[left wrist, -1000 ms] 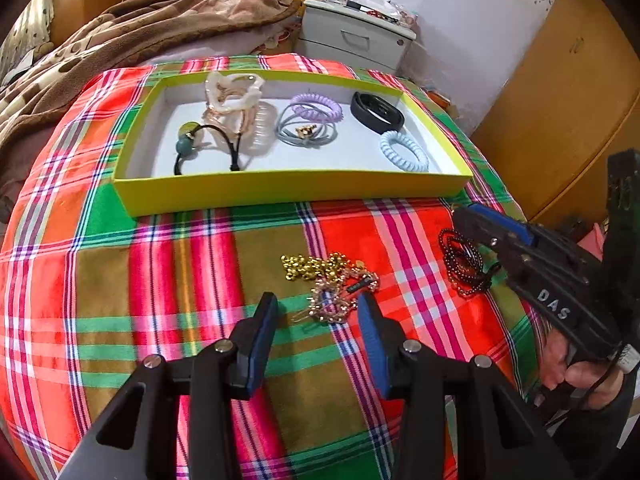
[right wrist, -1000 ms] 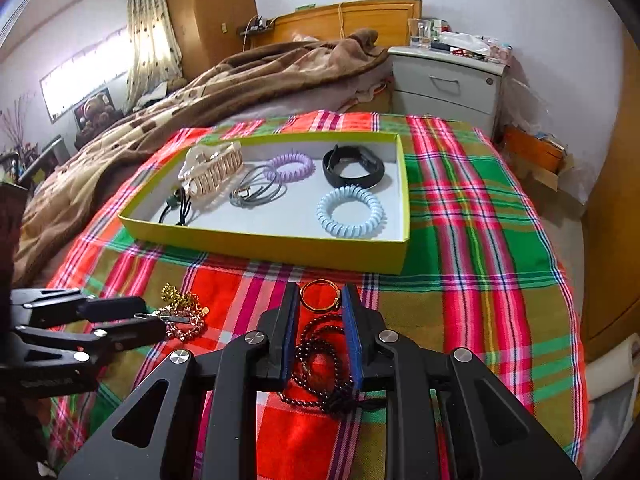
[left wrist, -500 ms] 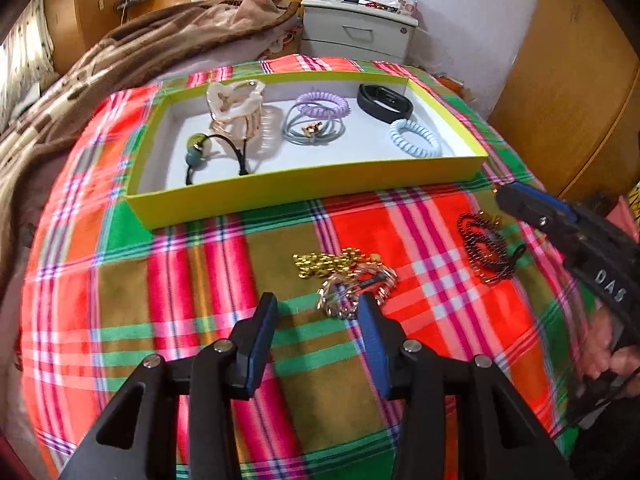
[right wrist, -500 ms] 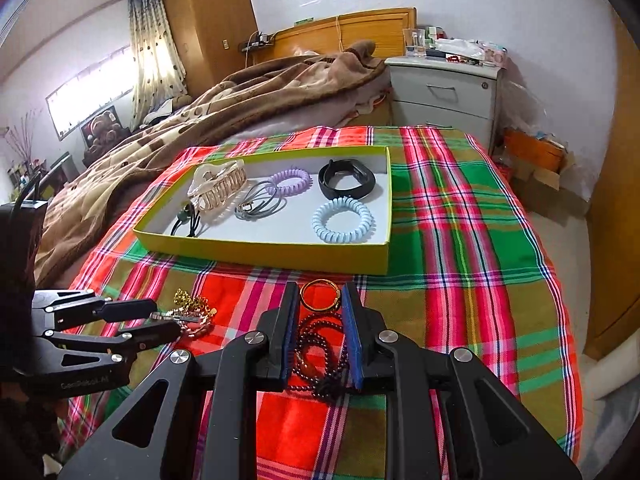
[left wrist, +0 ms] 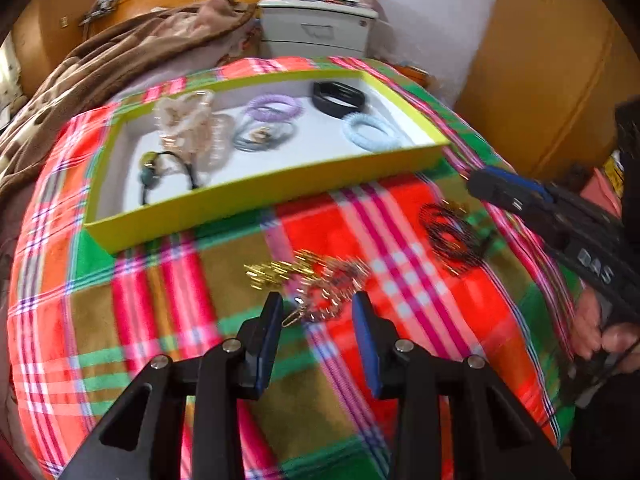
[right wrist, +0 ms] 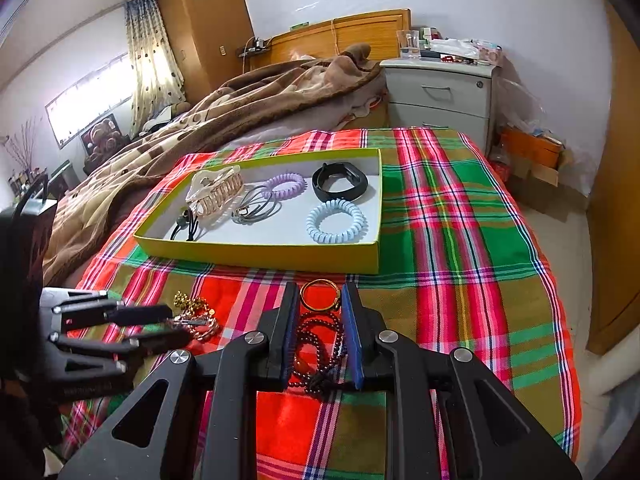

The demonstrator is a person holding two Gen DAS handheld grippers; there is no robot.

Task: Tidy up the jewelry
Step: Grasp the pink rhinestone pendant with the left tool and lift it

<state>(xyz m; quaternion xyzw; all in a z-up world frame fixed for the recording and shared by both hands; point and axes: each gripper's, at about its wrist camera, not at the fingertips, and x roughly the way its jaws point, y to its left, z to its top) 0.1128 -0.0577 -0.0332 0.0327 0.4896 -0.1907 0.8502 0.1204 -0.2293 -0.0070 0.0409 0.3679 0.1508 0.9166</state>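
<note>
A gold-and-pink chain bracelet (left wrist: 332, 292) lies on the plaid cloth next to a gold bead chain (left wrist: 268, 272). My left gripper (left wrist: 318, 308) straddles the bracelet; its jaws are closing and the pads stand apart from it. From the right wrist view, the left gripper (right wrist: 176, 324) sits low over that bracelet (right wrist: 200, 326). My right gripper (right wrist: 320, 296) hovers over a dark bead bracelet (right wrist: 320, 340) and a gold bangle (right wrist: 320, 296), jaws narrow but gripping nothing. The left view shows the right gripper (left wrist: 484, 180) just right of the beads (left wrist: 452, 236).
A yellow-green tray (right wrist: 260, 254) behind the jewelry holds a claw clip (right wrist: 216, 192), hair ties, a purple coil (right wrist: 286, 184), a black band (right wrist: 340, 180) and a light blue coil (right wrist: 336, 222). A brown blanket (right wrist: 240, 100) and a nightstand (right wrist: 440, 96) stand beyond.
The left gripper's jaws have narrowed around the chain bracelet and its view has rolled a little. The right gripper has kept still over the dark beads.
</note>
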